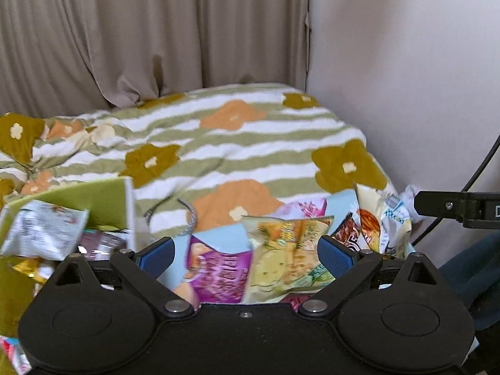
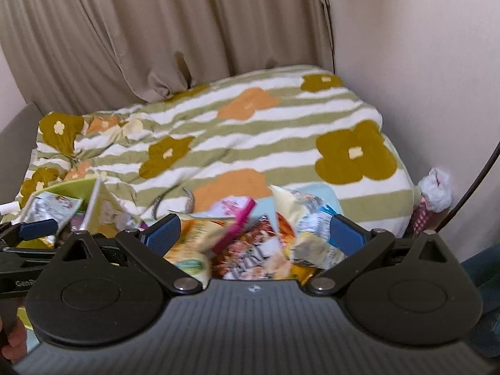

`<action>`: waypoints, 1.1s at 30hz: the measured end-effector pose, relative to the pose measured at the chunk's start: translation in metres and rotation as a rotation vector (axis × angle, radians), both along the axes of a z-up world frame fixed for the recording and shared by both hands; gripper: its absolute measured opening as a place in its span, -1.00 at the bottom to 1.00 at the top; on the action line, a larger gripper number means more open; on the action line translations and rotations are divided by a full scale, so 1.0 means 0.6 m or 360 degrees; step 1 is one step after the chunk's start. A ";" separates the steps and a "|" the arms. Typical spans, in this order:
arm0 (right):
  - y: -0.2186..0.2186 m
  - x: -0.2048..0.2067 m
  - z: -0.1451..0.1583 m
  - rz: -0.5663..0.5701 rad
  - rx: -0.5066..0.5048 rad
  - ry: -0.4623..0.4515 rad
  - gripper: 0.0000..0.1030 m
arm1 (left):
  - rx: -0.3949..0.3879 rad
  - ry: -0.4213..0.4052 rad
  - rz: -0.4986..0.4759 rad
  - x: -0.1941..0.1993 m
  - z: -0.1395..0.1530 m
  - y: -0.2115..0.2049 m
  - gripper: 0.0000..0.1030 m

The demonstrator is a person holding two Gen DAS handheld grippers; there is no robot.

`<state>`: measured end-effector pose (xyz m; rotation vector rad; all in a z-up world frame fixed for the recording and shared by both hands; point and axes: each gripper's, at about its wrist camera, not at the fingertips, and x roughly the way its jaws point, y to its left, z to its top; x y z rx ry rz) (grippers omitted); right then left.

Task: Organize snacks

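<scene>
Left gripper (image 1: 247,251) with blue pads (image 1: 336,254) spread wide apart, nothing between them, hovering over a heap of snack packets at the near edge of the flowered duvet (image 1: 250,143). Under it, on that same near edge: a yellow-green chip bag (image 1: 287,259) standing roughly upright, long axis pointing away toward the curtain (image 1: 140,31), and just left of it a purple packet (image 1: 218,278), tilted, its lower end cut off by the gripper body. Right of the chip bag, a pale cheese-snack bag (image 1: 384,225), top toward the curtain, partly hidden behind the right finger. Left of the heap, a light-green box (image 1: 103,200) with a silver packet (image 1: 43,231) sticking out, contents below mostly hidden.

Right gripper (image 2: 253,234) likewise gaping, blue pads (image 2: 345,234) well apart, gripping nothing, over the same heap. Between the fingers a red-orange packet (image 2: 259,250) and a pink box (image 2: 237,222) lying slantwise, both smeared by motion blur, lettering unreadable. A crumpled pale bag (image 2: 312,228) against the right pad; contact impossible to judge. A thin wire loop (image 2: 175,200) on the duvet beyond the heap.
</scene>
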<state>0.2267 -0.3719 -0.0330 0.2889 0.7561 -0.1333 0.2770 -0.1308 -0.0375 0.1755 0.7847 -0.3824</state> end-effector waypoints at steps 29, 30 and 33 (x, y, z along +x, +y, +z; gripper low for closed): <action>-0.103 0.126 -0.154 0.0220 0.0108 0.0264 1.00 | 0.0183 0.0255 0.0051 0.066 -0.136 -0.115 0.37; -0.105 0.128 -0.158 0.0219 0.0118 0.0269 1.00 | 0.0176 0.0252 0.0055 0.063 -0.134 -0.113 0.37; -0.109 0.133 -0.168 0.0221 0.0131 0.0291 1.00 | 0.0145 0.0232 0.0070 0.054 -0.125 -0.110 0.37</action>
